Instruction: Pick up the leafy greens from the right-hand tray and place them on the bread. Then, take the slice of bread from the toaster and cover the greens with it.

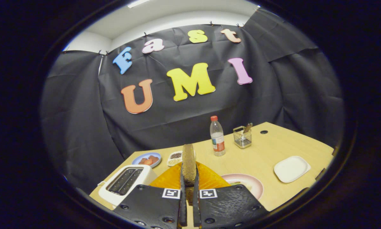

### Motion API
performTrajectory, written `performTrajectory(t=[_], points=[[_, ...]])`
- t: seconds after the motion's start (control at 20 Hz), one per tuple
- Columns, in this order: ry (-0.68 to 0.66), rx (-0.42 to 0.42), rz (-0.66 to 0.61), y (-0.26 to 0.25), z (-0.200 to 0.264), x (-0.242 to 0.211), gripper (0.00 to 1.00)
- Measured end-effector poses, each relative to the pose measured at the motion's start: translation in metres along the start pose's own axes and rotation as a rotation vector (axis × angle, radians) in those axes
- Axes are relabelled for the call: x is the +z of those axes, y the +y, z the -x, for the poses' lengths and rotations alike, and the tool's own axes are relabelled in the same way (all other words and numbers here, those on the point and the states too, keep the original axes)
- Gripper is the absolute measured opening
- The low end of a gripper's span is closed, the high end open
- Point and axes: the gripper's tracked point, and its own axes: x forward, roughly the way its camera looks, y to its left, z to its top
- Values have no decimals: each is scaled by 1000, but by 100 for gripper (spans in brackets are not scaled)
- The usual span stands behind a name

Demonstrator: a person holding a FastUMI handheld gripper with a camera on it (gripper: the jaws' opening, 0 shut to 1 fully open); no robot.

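Note:
My gripper (188,186) is shut on a slice of brown bread (188,163), which stands on edge between the two fingers and rises above them. To the left of the fingers sits the white toaster (127,184), its two slots dark. Beyond the fingers lies an orange cloth (206,178), partly hidden by the bread. A pink plate (252,184) lies just right of the fingers, with something pale and greenish on it that I cannot make out. A white square tray (291,168) rests further right on the wooden table (260,149).
A clear water bottle with a red cap (217,136) stands toward the back of the table. Beside it is a small wire basket (242,137). A blue plate with reddish pieces (147,159) and a small divided dish (175,158) sit behind the toaster.

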Motion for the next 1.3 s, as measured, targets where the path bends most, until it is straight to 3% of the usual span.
performTrajectory(t=[0.5, 0.75, 1.15, 1.3], points=[[105, -40, -128, -39, -35, -65, 7], [101, -67, -168, -67, -32, -69, 11], [170, -83, -181, -112, -28, -90, 40], [185, -92, -172, -124, -28, -92, 67]])
